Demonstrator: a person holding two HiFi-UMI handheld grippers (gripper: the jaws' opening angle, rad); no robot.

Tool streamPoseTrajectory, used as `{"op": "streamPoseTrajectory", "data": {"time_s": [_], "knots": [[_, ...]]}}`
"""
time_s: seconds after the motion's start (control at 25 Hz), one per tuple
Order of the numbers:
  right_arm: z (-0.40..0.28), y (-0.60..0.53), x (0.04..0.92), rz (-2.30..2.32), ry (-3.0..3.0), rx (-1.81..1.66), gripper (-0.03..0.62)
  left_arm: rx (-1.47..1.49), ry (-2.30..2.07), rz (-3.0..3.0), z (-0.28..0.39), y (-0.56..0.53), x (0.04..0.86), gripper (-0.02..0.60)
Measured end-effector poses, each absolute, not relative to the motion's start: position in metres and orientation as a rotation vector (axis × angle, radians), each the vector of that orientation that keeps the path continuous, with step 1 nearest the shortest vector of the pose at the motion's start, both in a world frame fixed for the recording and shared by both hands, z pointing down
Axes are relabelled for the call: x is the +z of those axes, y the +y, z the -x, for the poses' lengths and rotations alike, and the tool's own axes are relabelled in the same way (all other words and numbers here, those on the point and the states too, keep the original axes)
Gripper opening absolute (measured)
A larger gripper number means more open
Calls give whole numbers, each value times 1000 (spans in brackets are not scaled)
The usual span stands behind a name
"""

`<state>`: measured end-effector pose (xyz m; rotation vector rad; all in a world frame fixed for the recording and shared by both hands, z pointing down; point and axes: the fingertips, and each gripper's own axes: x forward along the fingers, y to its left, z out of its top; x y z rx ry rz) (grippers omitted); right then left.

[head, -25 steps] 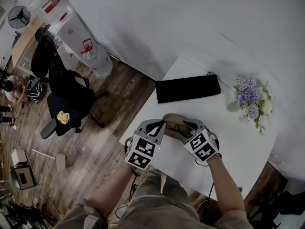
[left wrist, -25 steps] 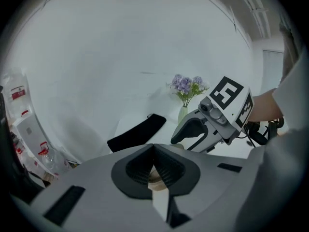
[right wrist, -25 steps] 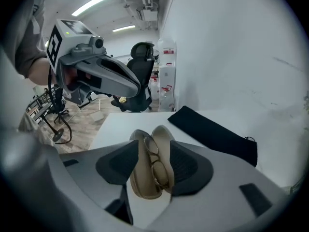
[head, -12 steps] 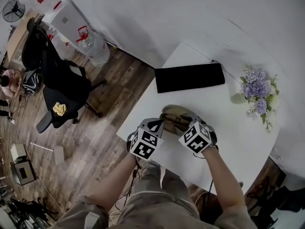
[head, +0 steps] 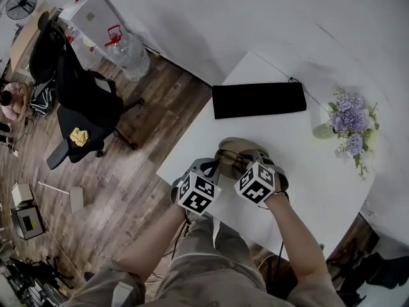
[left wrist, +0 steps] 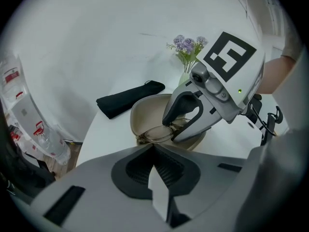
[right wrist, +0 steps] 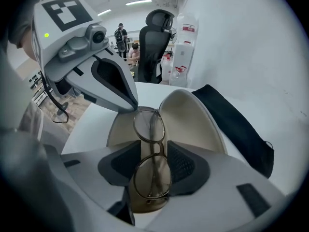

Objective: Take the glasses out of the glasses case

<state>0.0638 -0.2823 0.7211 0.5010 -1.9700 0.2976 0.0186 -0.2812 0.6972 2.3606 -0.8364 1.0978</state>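
**Glasses gripped, lift not yet made**

The glasses (right wrist: 155, 150) sit in the open glasses case (right wrist: 190, 117), folded, and they are not out yet. The right tongs (right wrist: 153, 170) pinch them: the near lens lies between the two pads, which press on its rim from either side. The far lens lies just beyond the tong tips, over the lower shell. The long axis of the glasses runs straight away from the right tongs, along their line of reach. Its far end points at the tips of the left tongs (left wrist: 153, 151). Both lenses face flat toward the right tongs' camera.

The left tongs are pressed together at the near rim of the lower shell, just beside the far lens, and they appear to nip that rim. The lid stands open to the right of the right tongs.

I judge the grasp made and the removal about to start. The next move calls for raising the right tongs clear of the shell and lid while the left tongs hold the case on the table (head: 300, 171). The frame is thin, so the grip should be gentle.

A black pouch (head: 259, 100) lies beyond the lid, well apart from both tongs.
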Motion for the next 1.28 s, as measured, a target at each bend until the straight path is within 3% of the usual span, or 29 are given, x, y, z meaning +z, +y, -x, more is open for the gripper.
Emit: {"op": "streamPoseTrajectory", "data": {"time_s": [0.2,0.6,1.28], "knots": [[-64,-284,712,-514,-1972,262,126,1075,-853,-2367,-19,-281,691,17],[-63,-303,653,-743,-2102,307,117,1015,-925,-2429,-5,-290,650,15],[-105,-298,389,-1262,-2540,155,112,696,-1208,-2757,-4,-315,433,15]]}}
